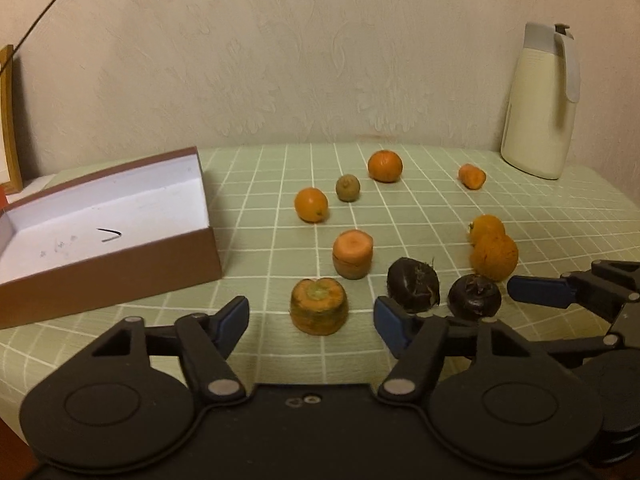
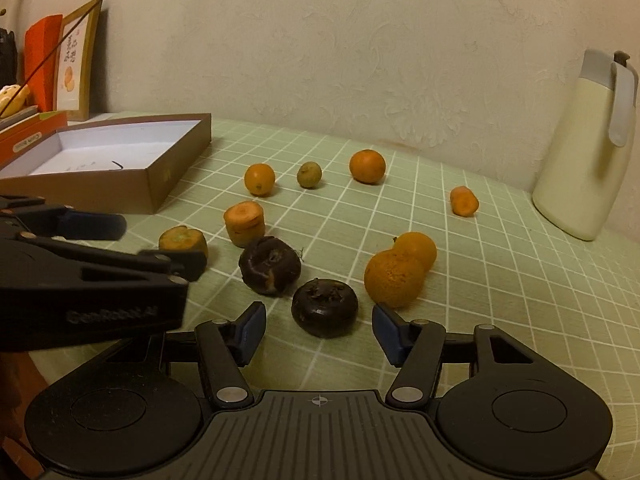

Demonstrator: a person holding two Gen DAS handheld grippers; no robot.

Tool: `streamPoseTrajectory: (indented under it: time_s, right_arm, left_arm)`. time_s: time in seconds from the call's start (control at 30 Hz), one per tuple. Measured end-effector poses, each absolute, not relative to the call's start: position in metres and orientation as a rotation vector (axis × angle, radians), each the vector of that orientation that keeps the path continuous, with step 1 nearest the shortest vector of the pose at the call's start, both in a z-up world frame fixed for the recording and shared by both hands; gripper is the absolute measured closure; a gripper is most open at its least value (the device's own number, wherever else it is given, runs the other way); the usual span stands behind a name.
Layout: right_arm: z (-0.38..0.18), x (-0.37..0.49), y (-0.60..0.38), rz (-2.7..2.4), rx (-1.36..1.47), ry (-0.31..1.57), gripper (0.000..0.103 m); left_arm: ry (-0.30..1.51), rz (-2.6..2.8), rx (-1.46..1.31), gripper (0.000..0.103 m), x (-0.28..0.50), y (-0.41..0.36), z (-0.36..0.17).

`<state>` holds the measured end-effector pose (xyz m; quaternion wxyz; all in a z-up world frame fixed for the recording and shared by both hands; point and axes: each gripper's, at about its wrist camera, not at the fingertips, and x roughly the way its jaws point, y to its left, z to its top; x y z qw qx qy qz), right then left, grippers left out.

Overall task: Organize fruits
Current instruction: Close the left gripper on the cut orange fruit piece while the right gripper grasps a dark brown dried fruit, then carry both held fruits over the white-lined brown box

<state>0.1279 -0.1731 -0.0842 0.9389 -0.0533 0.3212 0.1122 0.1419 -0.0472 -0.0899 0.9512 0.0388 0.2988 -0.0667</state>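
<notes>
Black left gripper (image 1: 310,320) low, jaws astride carrot stump (image 1: 319,306).

Left gripper (image 1: 312,320) and right gripper (image 2: 319,330) tilt downward side by side, jaws apart, gripping nothing.

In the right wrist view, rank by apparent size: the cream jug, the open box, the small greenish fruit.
1. open box
2. cream jug; close to the box, and both are cut off at the frame edge, so unsure
3. small greenish fruit, clearly smallest
</notes>
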Motion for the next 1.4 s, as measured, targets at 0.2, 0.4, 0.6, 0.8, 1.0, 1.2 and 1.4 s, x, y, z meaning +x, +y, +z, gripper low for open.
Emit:
streamPoseTrajectory:
  time_s: [0.2, 0.4, 0.6, 0.8, 1.0, 1.2, 1.4]
  right_arm:
    - [-0.088, 0.131, -0.172, 0.231, -0.097, 0.649, 0.051]
    - [-0.088, 0.133, -0.172, 0.232, -0.09, 0.649, 0.051]
    - [-0.088, 0.131, -0.17, 0.243, -0.089, 0.645, 0.066]
    - [-0.087, 0.133, -0.174, 0.233, -0.08, 0.645, 0.067]
    - [-0.078, 0.131, -0.18, 0.216, -0.061, 0.618, 0.067]
    - [-0.052, 0.132, -0.178, 0.224, -0.044, 0.548, 0.067]
    - [-0.023, 0.131, -0.161, 0.274, -0.043, 0.48, 0.067]
  left_arm:
    - [0.622, -0.13, 0.076, 0.051, 0.153, -0.051, -0.096]
    - [0.65, -0.124, 0.048, 0.058, 0.16, -0.049, -0.1]
    - [0.637, -0.138, 0.06, 0.078, 0.16, -0.049, -0.101]
    - [0.636, -0.136, 0.074, 0.078, 0.157, -0.049, -0.101]
    - [0.627, -0.128, 0.073, 0.078, 0.155, -0.046, -0.097]
    - [0.576, -0.107, 0.061, 0.078, 0.146, -0.034, -0.079]
    - [0.501, -0.068, 0.073, 0.078, 0.133, -0.014, -0.051]
